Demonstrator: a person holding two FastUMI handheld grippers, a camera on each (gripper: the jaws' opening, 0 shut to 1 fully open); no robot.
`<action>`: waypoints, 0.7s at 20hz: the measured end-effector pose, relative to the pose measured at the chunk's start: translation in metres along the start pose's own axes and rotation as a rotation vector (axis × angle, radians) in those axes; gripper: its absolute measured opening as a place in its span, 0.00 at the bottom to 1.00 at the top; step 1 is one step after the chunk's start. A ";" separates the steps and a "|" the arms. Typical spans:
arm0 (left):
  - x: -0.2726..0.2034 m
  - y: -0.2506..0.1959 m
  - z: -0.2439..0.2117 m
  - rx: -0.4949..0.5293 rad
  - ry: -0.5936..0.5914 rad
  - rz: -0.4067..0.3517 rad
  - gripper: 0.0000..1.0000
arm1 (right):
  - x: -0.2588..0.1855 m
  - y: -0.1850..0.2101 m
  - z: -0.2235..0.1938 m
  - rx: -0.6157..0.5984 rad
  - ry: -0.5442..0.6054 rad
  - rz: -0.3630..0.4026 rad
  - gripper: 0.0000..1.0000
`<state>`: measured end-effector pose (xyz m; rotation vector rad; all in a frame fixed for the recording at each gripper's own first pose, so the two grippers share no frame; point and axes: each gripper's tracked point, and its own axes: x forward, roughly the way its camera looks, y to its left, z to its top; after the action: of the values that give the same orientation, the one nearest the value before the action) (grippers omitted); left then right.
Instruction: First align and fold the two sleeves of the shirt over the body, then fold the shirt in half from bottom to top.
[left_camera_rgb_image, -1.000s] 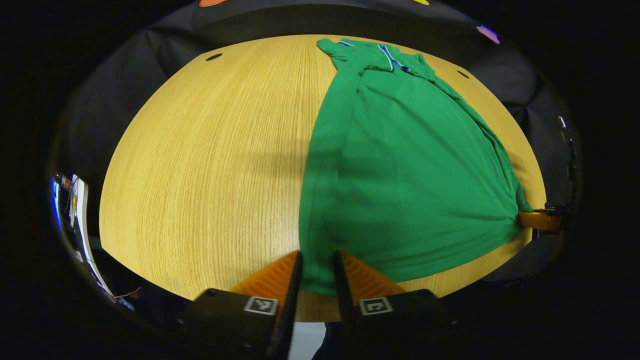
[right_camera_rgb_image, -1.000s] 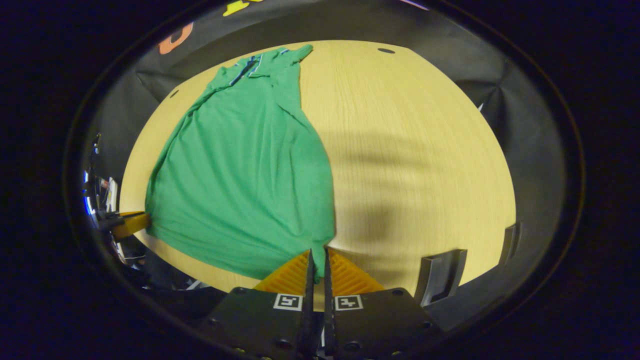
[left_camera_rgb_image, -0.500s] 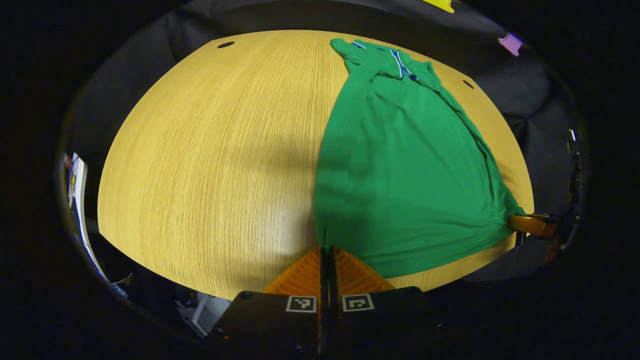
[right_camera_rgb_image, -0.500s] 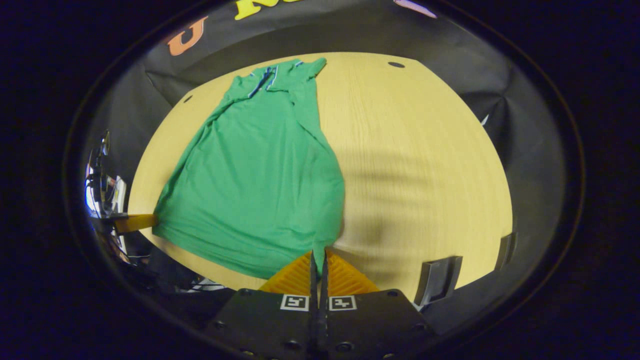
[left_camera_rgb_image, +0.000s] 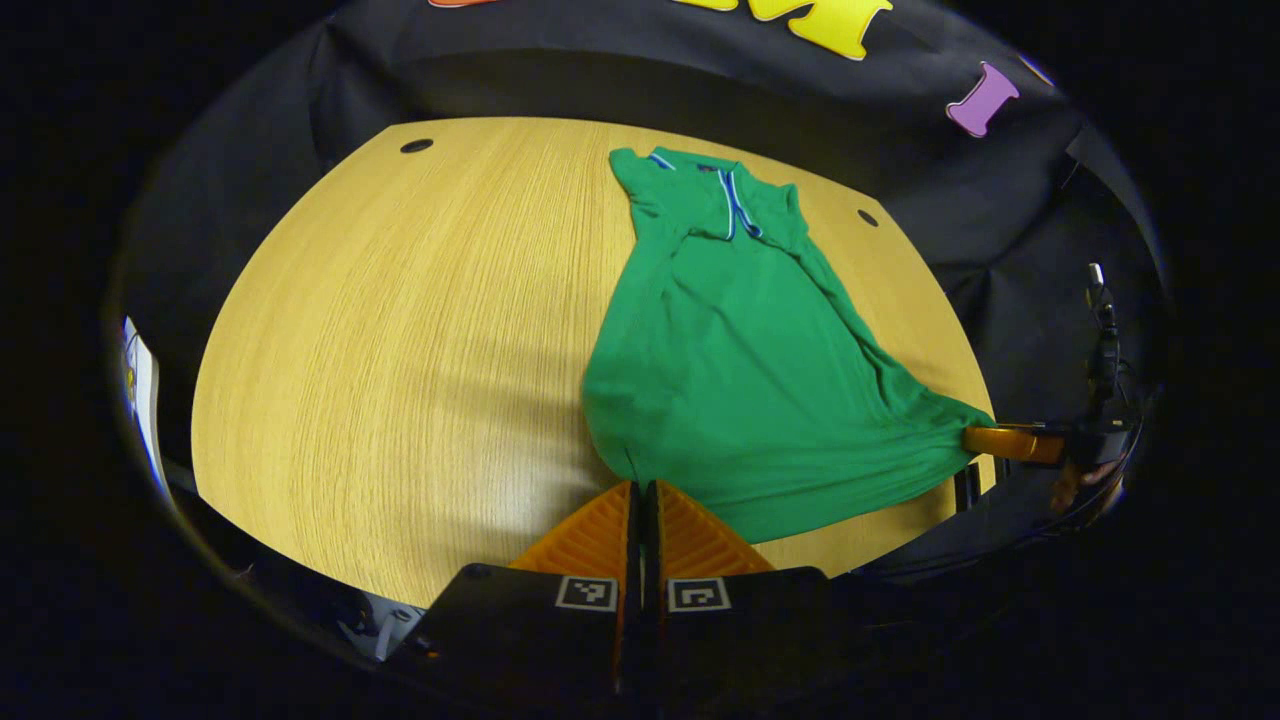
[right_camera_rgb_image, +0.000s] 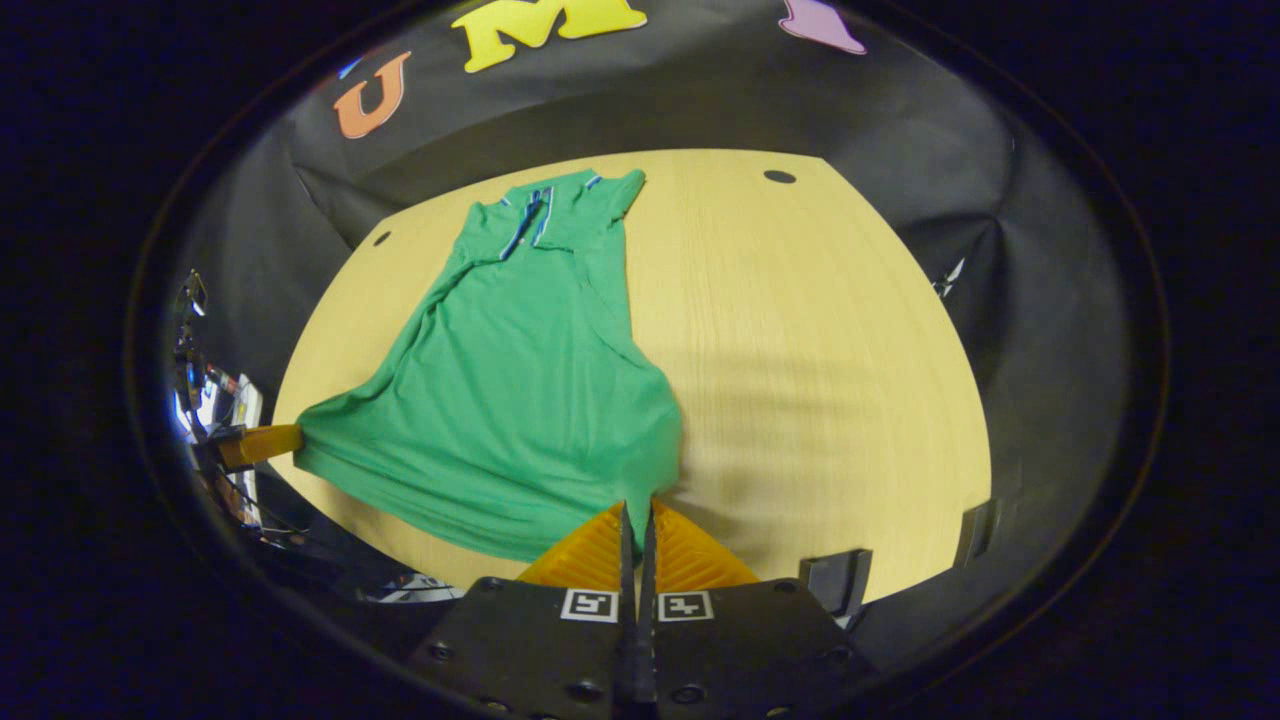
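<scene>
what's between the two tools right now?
The shirt's bottom hem, stretched from left tool across to right tool, per the left gripper view.

Green shirt (left_camera_rgb_image: 740, 370), blue-and-white stripe trim at collar (left_camera_rgb_image: 733, 200) placket; pale yellow-tan wood-grain table (left_camera_rgb_image: 400, 330), dark round holes near far corners; black-and-white square markers on gripper bodies

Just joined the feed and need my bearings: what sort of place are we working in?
Likely a staged recording booth, not a home: black cloth wall behind a wooden table with cable holes, one green shirt laid out, and both grippers pinching its hem corners.
</scene>
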<state>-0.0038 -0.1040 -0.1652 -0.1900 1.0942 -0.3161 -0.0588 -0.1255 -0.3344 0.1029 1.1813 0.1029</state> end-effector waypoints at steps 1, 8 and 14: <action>0.018 0.000 0.003 0.012 -0.016 -0.008 0.06 | -0.003 0.000 0.007 0.004 -0.015 0.002 0.00; 0.024 0.002 0.039 0.059 -0.105 -0.028 0.06 | -0.019 0.000 0.058 0.021 -0.113 0.012 0.00; 0.020 -0.004 0.089 0.068 -0.188 -0.035 0.06 | -0.024 0.002 0.103 0.039 -0.188 0.029 0.00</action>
<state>0.0830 -0.1147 -0.1409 -0.1751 0.8940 -0.3588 0.0277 -0.1296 -0.2733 0.1603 0.9945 0.0939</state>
